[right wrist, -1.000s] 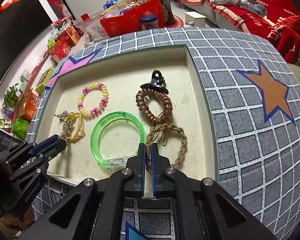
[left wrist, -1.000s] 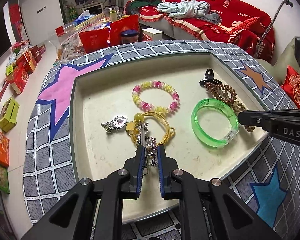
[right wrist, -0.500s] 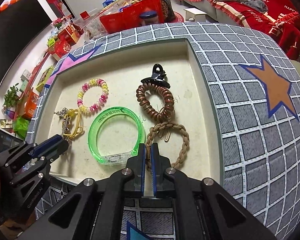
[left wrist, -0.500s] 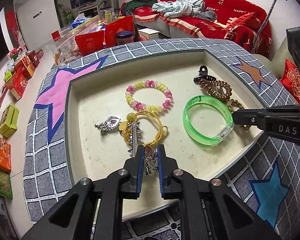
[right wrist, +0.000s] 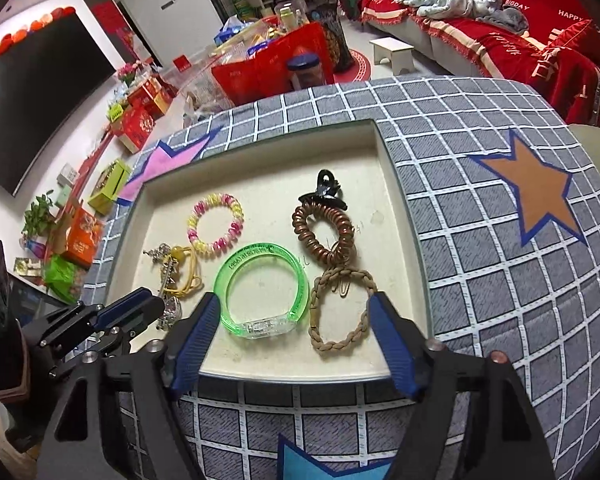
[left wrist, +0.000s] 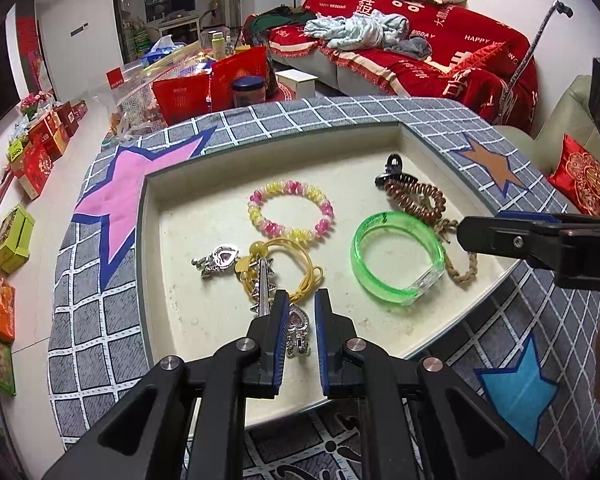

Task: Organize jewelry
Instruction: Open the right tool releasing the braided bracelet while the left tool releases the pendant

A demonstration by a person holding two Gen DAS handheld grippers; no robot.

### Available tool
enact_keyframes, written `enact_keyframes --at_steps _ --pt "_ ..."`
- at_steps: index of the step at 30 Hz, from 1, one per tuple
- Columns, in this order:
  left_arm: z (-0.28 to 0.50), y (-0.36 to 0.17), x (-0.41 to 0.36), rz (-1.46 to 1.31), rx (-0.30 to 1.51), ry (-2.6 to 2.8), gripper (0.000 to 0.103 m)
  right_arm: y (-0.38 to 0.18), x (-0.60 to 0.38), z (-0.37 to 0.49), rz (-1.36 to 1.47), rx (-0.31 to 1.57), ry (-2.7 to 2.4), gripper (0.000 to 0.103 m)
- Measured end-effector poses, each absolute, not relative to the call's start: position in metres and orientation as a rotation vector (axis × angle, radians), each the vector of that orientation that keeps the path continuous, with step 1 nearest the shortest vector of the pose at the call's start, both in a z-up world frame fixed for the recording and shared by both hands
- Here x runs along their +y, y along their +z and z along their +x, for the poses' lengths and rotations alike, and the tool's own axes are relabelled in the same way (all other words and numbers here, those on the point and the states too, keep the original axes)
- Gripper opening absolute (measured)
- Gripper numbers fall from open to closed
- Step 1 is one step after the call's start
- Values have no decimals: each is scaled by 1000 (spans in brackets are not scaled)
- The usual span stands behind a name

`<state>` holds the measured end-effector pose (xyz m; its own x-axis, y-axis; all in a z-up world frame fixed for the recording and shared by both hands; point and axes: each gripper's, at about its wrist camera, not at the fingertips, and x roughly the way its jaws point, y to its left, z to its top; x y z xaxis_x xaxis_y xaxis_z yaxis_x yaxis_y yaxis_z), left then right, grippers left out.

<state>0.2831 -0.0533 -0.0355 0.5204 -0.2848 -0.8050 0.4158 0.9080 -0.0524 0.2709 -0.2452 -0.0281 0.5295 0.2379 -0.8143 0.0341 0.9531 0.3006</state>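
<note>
A cream tray (left wrist: 188, 320) (right wrist: 396, 216) holds jewelry. My left gripper (left wrist: 299, 300) (right wrist: 156, 312) hangs low over the tray's near edge, jaws slightly apart around a silver heart charm chain (left wrist: 296, 326) tangled with a yellow cord hair tie (left wrist: 300, 264) (right wrist: 188, 276). I cannot tell if it grips the chain. My right gripper (right wrist: 292, 312) is wide open above the green bangle (right wrist: 260, 292) (left wrist: 396, 260) and braided tan hair tie (right wrist: 340, 316). A pink-yellow bead bracelet (left wrist: 290, 210) (right wrist: 216, 228), brown coil tie (right wrist: 326, 236) and black claw clip (right wrist: 324, 190) lie farther back.
The tray sits sunk in a grey grid-pattern cloth (right wrist: 480, 280) with coloured stars. Behind are red bags and boxes (left wrist: 204, 92) on the floor and a red-covered sofa (left wrist: 420, 52).
My right gripper has opened wide from shut. My left gripper has drawn back toward the tray's near edge, and the silver chain now lies stretched out from the yellow tie toward me.
</note>
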Motion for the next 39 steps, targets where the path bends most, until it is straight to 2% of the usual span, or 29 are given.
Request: enact_keyframes --at_steps 34,35,36,37,39 --pt "295 -26 -32 217 891 -217 30 -19 -253 257 298 993 78 80" --pt "294 -25 -30 216 885 -210 46 -18 -253 257 299 992 78 80" --pt "294 -24 -29 214 880 -201 71 -18 -252 257 300 992 78 80" --pt "293 -22 -26 210 869 -168 103 -18 -252 257 301 992 79 80" --pt "292 -19 -24 220 814 -142 103 -17 -251 256 300 989 82 80"
